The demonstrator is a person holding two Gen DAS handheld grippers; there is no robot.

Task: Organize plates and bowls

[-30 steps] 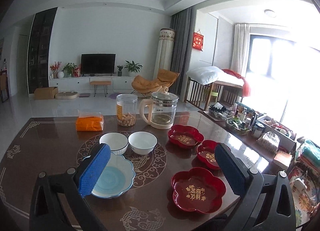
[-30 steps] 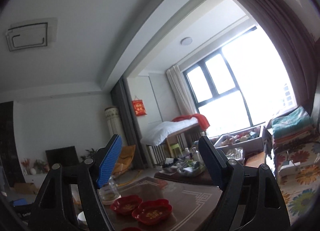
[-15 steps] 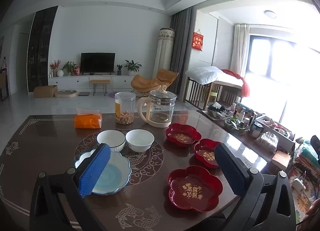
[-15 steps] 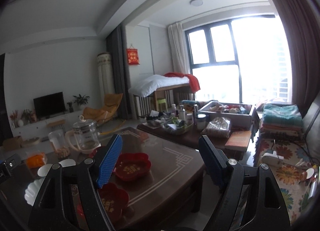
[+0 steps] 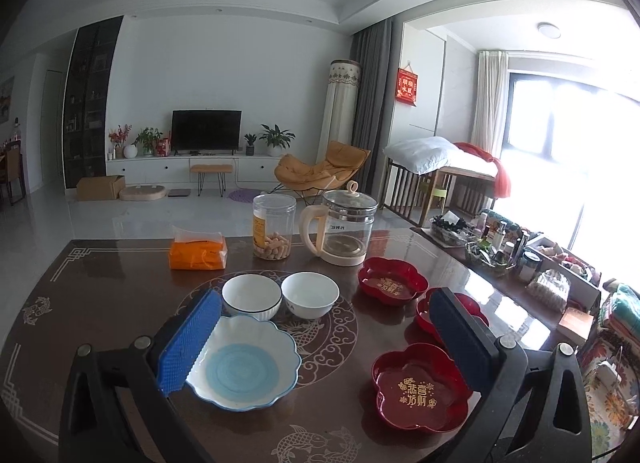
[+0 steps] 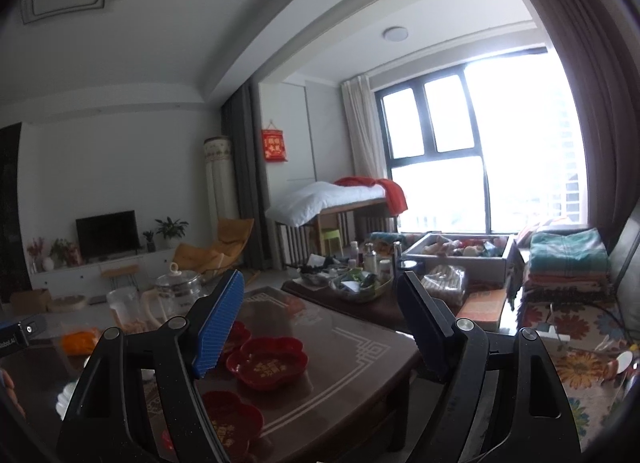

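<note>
On the dark patterned table (image 5: 120,283), left gripper (image 5: 324,339) hangs wide and empty above the scalloped blue bowl (image 5: 244,363), two white bowls (image 5: 252,295) behind, red flower-shaped plates (image 5: 420,387) rightward; right gripper (image 6: 320,323) likewise gapes empty

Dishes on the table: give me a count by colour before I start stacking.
Red flower-shaped plates: 3
White bowls: 2
Blue-and-white scalloped bowl: 1
Total: 6
</note>
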